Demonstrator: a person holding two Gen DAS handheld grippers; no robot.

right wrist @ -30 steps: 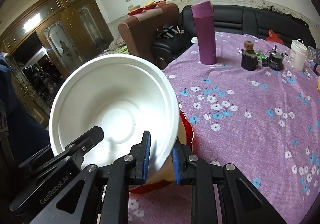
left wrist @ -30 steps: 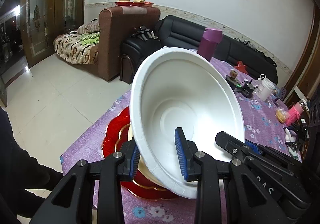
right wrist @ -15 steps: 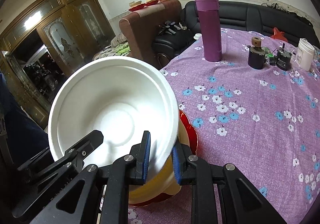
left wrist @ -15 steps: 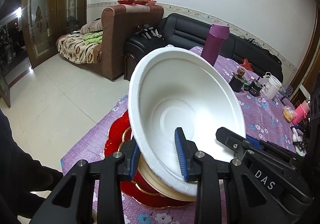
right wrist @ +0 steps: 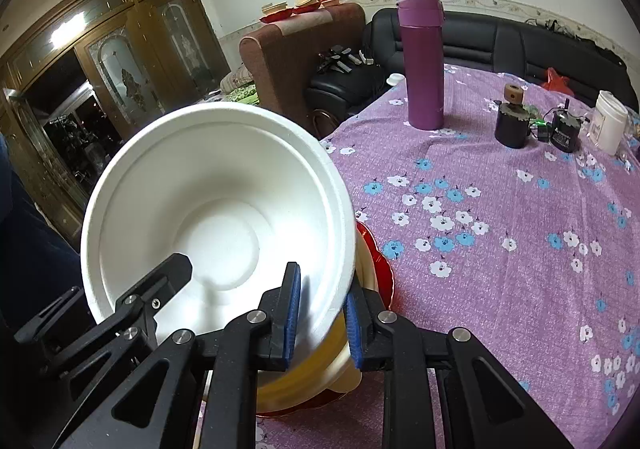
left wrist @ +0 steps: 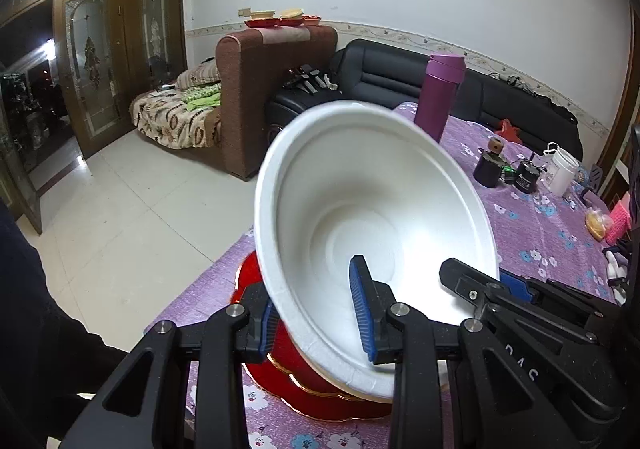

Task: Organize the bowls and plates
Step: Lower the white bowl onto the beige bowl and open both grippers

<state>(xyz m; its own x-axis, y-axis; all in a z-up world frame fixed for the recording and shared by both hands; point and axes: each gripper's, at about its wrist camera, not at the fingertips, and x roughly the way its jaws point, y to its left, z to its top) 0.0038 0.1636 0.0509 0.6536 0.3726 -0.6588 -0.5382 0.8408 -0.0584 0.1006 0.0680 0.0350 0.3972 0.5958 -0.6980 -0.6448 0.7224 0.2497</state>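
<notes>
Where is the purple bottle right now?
The purple bottle stands upright at the far side of the flowery purple table, in front of the black sofa, left of a small dark jar.

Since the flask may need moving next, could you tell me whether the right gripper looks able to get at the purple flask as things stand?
Probably not: the right gripper grips the white bowl; the purple flask stands far across the table.

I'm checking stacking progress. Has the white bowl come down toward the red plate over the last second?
Yes. In the right wrist view the white bowl sits lower over the yellow bowl on the red plate.
</notes>
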